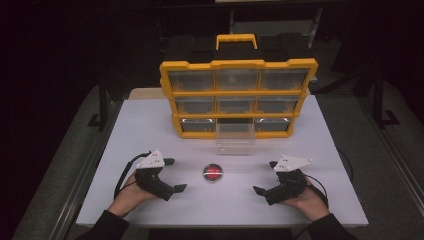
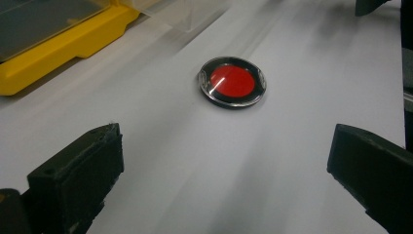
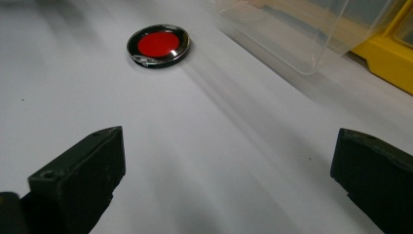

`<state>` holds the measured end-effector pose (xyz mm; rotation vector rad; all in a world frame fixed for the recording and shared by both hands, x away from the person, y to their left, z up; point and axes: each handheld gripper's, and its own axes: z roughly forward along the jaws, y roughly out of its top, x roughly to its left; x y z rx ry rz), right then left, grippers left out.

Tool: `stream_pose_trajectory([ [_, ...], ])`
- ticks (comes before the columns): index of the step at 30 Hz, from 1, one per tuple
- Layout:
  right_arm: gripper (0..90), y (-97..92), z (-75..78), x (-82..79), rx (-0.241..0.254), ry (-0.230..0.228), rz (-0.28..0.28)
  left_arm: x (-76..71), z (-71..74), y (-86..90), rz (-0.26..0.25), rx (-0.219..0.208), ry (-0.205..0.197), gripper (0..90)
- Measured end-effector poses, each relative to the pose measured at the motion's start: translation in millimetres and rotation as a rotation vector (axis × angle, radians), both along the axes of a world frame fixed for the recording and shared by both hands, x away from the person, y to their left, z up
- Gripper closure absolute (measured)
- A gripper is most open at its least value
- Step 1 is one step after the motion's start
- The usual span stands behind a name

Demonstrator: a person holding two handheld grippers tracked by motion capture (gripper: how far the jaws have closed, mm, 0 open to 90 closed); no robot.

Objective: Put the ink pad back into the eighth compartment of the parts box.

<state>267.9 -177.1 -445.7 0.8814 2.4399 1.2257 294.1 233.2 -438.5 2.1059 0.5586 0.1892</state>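
You are resting both hands on the near part of the white bench (image 1: 150,130), one gripper in each. Your left gripper (image 1: 171,175) is sitting at the left, its black fingers (image 2: 78,170) spreading wide apart and holding nothing. Your right gripper (image 1: 266,177) is sitting at the right, its fingers (image 3: 80,168) likewise spreading wide with only bare bench between them. Each gripper is carrying a grey three-cornered plate on top and trailing a dark cable back toward your sleeve.

Between the two grippers, apart from both, a small round red disc with a black rim under a clear cover (image 1: 213,173) is lying flat on the bench. In the left gripper view the disc (image 2: 233,81) is lying ahead of the fingers, slightly right of centre. In the right gripper view it (image 3: 159,45) is lying ahead and to the left.

Beyond the disc, a yellow and black organizer cabinet (image 1: 238,98) with a yellow handle is standing upright at the far side of the bench, showing three rows of three clear drawers. The middle drawer of the bottom row (image 1: 235,137) is sticking out toward you, a clear plastic box pulled forward of the yellow frame, and it appears empty. The same clear drawer (image 3: 302,29) is showing in the right gripper view, near the disc but not touching it.
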Motion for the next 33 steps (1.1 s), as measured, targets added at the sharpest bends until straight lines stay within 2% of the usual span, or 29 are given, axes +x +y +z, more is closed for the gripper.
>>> stream_pose_trajectory([
  [33, 0.0, -0.6, 0.6, 0.3, 0.008, 0.002, 0.005, 14.1, 3.2, -19.0, -0.028, -0.004, -0.002, 0.0],
])
